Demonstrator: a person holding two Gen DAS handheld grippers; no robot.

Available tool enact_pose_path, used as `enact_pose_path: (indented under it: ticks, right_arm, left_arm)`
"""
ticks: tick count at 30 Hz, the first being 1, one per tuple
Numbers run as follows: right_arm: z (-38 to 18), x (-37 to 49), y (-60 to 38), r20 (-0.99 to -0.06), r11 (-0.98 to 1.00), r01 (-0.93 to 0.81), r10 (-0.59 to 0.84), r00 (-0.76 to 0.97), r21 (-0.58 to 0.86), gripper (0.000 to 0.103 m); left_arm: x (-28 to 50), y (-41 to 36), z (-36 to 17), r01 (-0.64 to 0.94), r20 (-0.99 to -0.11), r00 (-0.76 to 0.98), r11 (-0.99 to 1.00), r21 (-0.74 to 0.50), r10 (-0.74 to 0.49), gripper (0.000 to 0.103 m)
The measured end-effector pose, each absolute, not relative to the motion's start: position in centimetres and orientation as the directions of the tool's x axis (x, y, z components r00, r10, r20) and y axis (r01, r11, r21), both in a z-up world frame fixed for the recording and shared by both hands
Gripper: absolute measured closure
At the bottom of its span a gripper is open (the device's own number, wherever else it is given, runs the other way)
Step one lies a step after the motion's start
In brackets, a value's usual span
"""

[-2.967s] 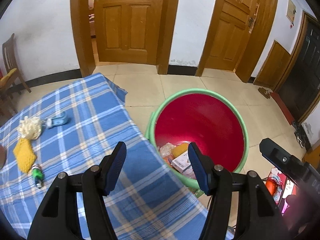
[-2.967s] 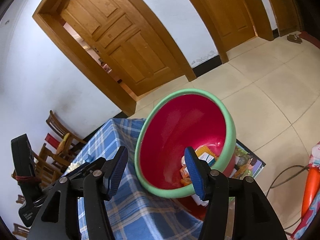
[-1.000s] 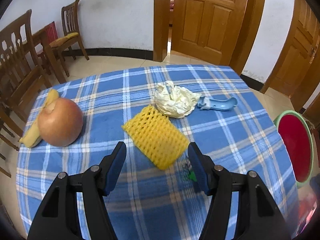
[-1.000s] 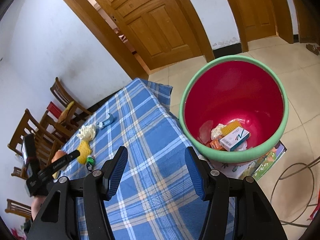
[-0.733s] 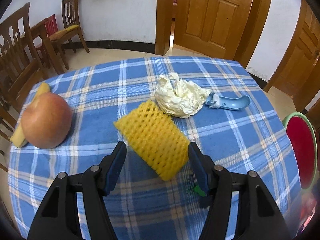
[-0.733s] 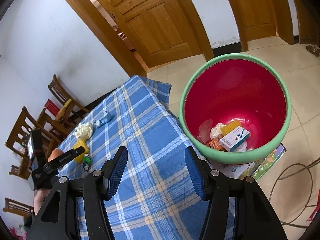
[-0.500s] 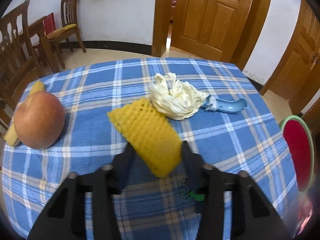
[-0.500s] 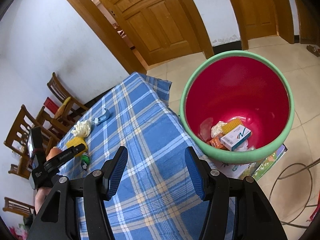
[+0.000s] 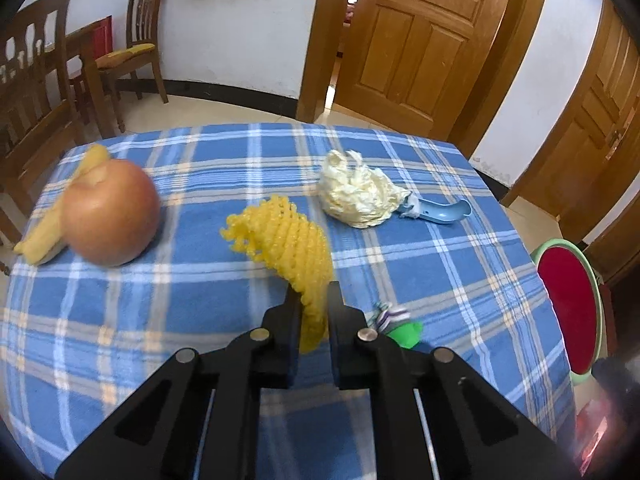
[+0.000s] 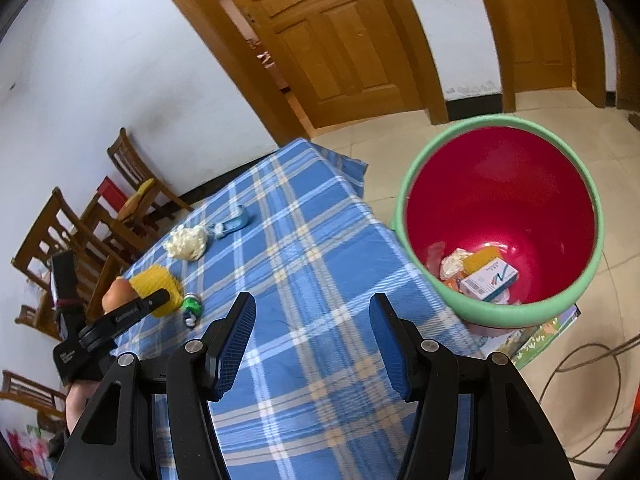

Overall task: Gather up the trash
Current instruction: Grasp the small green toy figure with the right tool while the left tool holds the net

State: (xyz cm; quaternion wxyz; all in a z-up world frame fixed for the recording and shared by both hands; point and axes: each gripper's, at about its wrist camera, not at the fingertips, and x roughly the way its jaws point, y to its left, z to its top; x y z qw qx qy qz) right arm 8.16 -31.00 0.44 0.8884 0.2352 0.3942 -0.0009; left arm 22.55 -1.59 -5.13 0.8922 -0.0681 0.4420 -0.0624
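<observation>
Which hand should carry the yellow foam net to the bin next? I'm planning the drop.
Left. The left gripper already has its jaws shut on the foam net. The right gripper is open with nothing in it, near the bin, far from the net.

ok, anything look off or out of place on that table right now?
Mostly loose trash on the blue plaid tablecloth: a crumpled paper wad and a small green wrapper. The yellow foam net is squashed and buckled, pinched in the shut left gripper. Nothing looks spilled or broken.
</observation>
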Motion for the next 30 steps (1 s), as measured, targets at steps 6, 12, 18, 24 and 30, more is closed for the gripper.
enact_pose_path:
  ticks: [6, 12, 18, 24, 30]
  right_arm:
    - [0.8, 9.5, -27.8, -0.704, 0.914, 0.119, 0.210, 0.679, 0.388, 0.042]
    - [0.4, 11.4, -23.5, -0.717, 0.938, 0.037, 0.237, 0.655, 0.344, 0.042]
    - [-0.7, 13.5, -19.8, -0.737, 0.951, -0.024, 0.254, 0.626, 0.307, 0.042]
    - [-2.1, 15.6, -16.8, -0.764, 0.956, -0.065, 0.269, 0.587, 0.287, 0.055]
    - [-3.6, 17.3, -14.9, -0.792, 0.962, -0.090, 0.265, 0.549, 0.259, 0.071]
  left_arm:
    - [21.1, 0.6, -4.5, 0.010, -0.772, 0.623, 0.988, -0.155, -0.128, 0.092]
    - [20.5, 2.5, -4.5, -0.023, -0.756, 0.646, 0.987, -0.158, -0.106, 0.092]
    - [20.2, 3.8, -4.3, -0.036, -0.735, 0.671, 0.986, -0.162, -0.096, 0.092]
    - [20.2, 4.3, -4.7, -0.043, -0.734, 0.671, 0.983, -0.180, -0.105, 0.092]
    - [20.3, 4.9, -5.0, -0.062, -0.738, 0.666, 0.978, -0.198, -0.107, 0.092]
